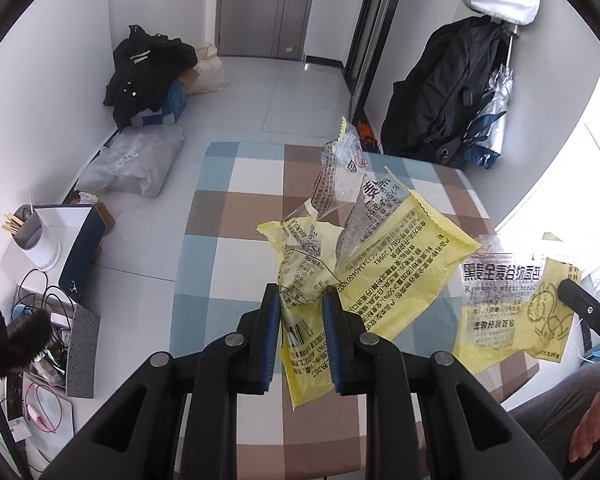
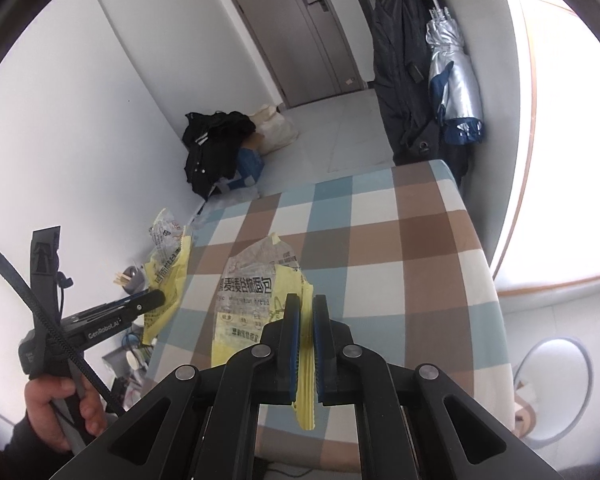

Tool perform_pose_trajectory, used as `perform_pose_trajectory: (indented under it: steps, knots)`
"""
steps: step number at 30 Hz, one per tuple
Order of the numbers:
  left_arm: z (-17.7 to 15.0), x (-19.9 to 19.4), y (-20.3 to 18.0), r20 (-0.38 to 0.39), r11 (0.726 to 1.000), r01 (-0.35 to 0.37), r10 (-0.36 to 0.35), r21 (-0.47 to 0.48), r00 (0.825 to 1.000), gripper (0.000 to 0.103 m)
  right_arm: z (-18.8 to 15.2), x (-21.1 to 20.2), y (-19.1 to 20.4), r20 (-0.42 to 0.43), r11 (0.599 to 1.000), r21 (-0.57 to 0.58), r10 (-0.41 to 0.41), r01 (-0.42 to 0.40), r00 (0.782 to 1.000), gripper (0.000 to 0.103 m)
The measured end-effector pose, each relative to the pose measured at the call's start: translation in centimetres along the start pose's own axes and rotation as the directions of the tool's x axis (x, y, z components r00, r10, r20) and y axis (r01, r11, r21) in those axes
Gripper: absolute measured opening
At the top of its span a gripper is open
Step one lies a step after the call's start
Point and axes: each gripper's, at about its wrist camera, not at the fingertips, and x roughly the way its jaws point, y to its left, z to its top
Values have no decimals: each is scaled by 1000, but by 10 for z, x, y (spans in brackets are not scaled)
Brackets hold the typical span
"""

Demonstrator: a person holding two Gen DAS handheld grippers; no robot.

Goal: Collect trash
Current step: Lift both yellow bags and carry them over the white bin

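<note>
My left gripper (image 1: 300,300) is shut on a bunch of yellow and clear bread wrappers (image 1: 364,248) and holds them up above the checked table (image 1: 228,208). My right gripper (image 2: 306,308) is shut on another yellow and clear bread wrapper (image 2: 256,292), held above the same table (image 2: 400,248). That wrapper also shows at the right in the left wrist view (image 1: 512,300), with the right gripper's finger (image 1: 588,312) at its edge. The left gripper (image 2: 156,300) and its wrappers (image 2: 168,256) show at the left in the right wrist view.
Floor beside the table holds black clothes on a blue box (image 1: 148,76), a grey plastic bag (image 1: 136,164), a white cup with sticks (image 1: 36,240) and cables (image 1: 40,300). A dark coat and silver umbrella (image 1: 496,116) hang at the far right. A white round bin (image 2: 556,392) stands right of the table.
</note>
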Motion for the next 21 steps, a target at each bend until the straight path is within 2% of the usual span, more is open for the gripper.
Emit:
perform_pose_trajectory:
  steps: [7,14,21]
  knots:
    - [-2,-21,-7,25,999,39,-40,25,999,17,1,-33,9,55,999,-34,13,-11,998,6]
    - [4,-60,-31,148,998,25,-34,61,988,17,4,-67,12,122,998,-54,21,-14,992,6]
    - [5,-80,-60,178,996,58,-70,72,982,17,13,-104,-1,202,999,-50,31,-22,979,6]
